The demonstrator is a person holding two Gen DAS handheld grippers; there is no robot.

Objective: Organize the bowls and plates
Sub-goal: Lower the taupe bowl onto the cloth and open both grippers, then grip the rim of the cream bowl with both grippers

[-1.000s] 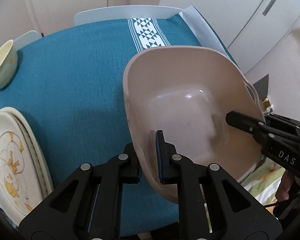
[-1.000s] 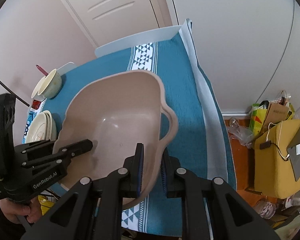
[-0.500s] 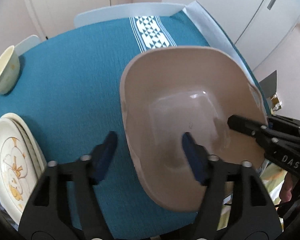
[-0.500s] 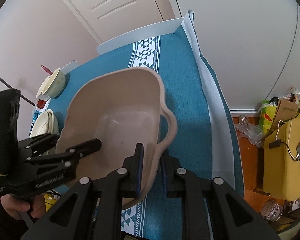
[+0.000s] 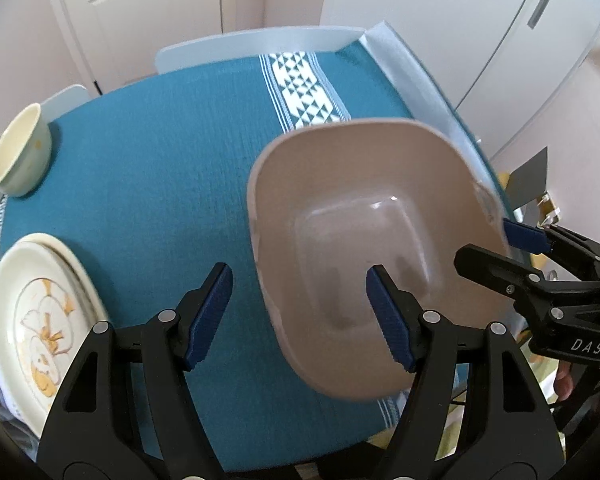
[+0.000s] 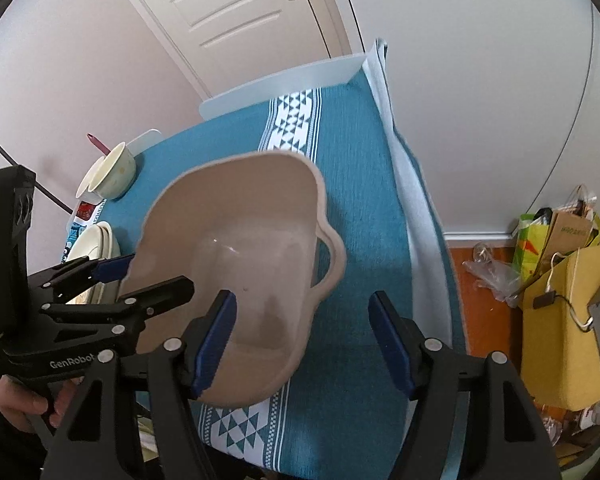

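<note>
A beige plastic basin (image 5: 360, 220) sits on the teal tablecloth, its rim blurred. My left gripper (image 5: 300, 316) is open and straddles the basin's near-left wall without its pads touching. My right gripper (image 6: 302, 336) has its jaws opening; the basin's handled wall (image 6: 328, 256) stands between them, free of the pads. Each gripper shows in the other's view, left gripper (image 6: 144, 278) and right gripper (image 5: 496, 248), at opposite rims. A stack of cream plates (image 5: 40, 312) with a yellow pattern lies at the left. A cream bowl (image 5: 16, 156) stands farther back.
The tablecloth (image 5: 160, 180) has a white triangle band (image 5: 300, 84). White chair backs (image 5: 256, 48) line the far edge. In the right wrist view, the plates (image 6: 96, 240) and bowl (image 6: 112, 172) are at the left, and a yellow bag (image 6: 560, 340) and clutter sit on the floor right.
Both grippers let go of the basin's rim: the left one opened first, then the right. The basin has shifted slightly and looks blurred.
</note>
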